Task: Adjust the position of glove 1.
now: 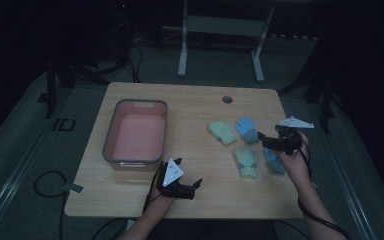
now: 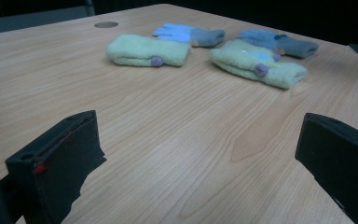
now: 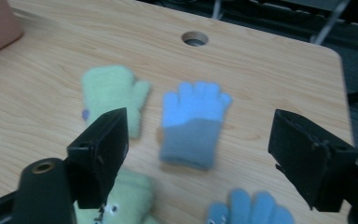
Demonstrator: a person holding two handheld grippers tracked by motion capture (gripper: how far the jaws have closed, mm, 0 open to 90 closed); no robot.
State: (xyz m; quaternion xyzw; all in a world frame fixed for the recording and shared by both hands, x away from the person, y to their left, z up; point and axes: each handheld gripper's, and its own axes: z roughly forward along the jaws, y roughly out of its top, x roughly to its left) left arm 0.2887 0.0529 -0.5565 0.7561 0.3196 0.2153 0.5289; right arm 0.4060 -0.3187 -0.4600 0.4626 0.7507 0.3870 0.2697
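Two pale green mittens and two blue gloves with grey cuffs lie flat on the right half of the wooden table. My right gripper hovers over them, open, its jaws framing the far blue glove without touching it. The far green mitten lies just left of that glove. My left gripper rests low near the table's front edge, open and empty. Its view looks across bare wood at the green mittens and blue gloves.
A pink tub with a grey rim stands on the left half of the table, with nothing in it. A round cable hole sits near the far edge. Desk legs and cables occupy the dark floor beyond.
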